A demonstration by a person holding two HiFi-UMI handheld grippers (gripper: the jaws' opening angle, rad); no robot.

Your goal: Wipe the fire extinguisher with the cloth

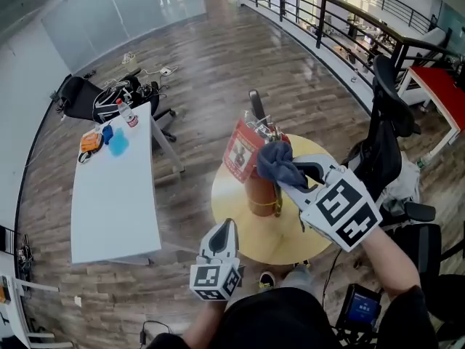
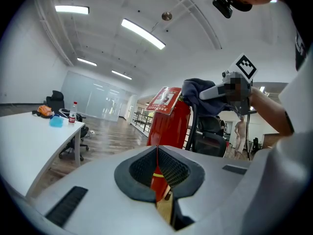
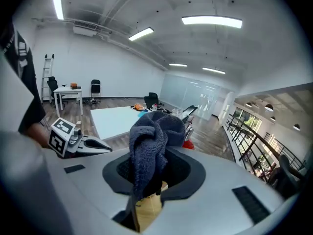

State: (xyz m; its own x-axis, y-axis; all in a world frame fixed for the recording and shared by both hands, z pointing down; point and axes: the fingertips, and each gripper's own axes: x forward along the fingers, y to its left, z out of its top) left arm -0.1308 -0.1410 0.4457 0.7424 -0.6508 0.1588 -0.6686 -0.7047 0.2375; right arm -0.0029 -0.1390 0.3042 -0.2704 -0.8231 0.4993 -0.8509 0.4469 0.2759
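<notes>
My right claw (image 1: 285, 179) clamps the cloth (image 1: 278, 162) at the top of the fire extinguisher (image 1: 259, 193) on the round surface (image 1: 270, 240); my left claw (image 1: 227, 227), closed and empty, braces nothing, so hard wiping may topple it.

A white desk (image 1: 112, 195) stands on a wood floor (image 1: 218, 57). A bottle (image 1: 128, 115) sits at its far edge, an orange thing (image 1: 90, 141) at its left edge, and a blue thing (image 1: 116, 145) just beside that. A black chair (image 1: 91, 97) stands beyond the far end. A round table (image 1: 254, 235) is to the right, and a railing (image 1: 327, 20) lies beyond.
</notes>
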